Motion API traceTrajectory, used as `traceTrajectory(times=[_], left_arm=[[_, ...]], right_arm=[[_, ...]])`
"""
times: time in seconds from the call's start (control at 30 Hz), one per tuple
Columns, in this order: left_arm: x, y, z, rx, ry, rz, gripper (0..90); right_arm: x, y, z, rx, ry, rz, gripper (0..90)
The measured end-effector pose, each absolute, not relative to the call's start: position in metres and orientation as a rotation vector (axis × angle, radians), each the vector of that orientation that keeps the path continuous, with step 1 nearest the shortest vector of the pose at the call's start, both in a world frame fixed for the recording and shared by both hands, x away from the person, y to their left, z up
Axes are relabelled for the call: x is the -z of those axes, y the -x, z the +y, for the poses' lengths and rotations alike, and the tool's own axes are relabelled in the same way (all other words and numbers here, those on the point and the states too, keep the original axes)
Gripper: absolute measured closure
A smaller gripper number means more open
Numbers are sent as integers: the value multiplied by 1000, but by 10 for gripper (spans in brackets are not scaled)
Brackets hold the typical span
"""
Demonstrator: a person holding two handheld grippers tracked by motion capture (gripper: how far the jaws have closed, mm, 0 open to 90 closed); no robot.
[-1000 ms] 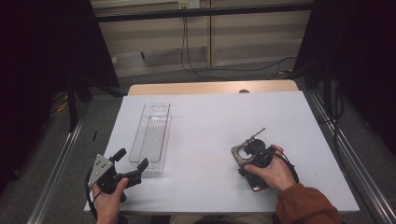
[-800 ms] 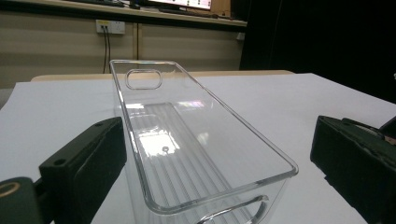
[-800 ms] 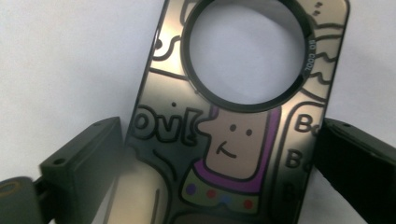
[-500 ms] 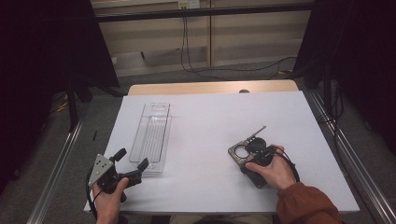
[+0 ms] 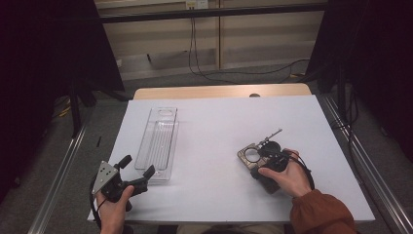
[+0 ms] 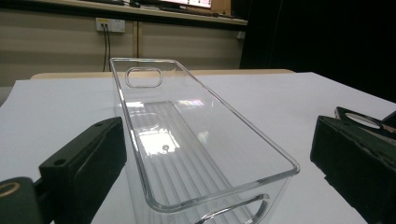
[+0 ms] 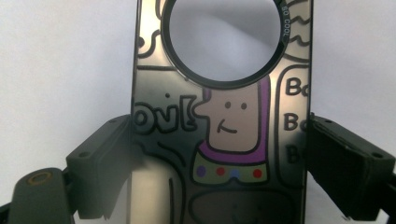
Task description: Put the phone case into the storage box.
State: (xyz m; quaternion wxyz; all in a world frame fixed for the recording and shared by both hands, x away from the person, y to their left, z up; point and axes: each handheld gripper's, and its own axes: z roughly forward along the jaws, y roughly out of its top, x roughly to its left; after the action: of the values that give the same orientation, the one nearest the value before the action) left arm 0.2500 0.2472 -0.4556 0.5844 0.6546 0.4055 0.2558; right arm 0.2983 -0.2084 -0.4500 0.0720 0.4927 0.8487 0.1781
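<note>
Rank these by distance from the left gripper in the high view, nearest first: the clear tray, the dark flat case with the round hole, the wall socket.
1. Clear tray: just ahead of the left gripper, its near end between the open jaws.
2. Dark flat case: across the white table, at the right gripper.
3. Wall socket: far back, on the wall beyond the table.

dark glossy case here, black doodle outlines all over it, a tan cartoon face with a purple collar and a row of purple, red, blue and red dots below the collar. black ring above the face. left of the case, a clear ribbed bin on the white table. black jaws, grey plate.
</note>
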Motion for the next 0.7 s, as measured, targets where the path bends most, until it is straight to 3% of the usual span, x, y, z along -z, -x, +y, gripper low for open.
traceTrajectory(times=[0.7], left_arm=[[455, -249, 248, -606, -1526, 949, 36]], right_arm=[[433, -293, -216, -831, -1356, 2440, 120]])
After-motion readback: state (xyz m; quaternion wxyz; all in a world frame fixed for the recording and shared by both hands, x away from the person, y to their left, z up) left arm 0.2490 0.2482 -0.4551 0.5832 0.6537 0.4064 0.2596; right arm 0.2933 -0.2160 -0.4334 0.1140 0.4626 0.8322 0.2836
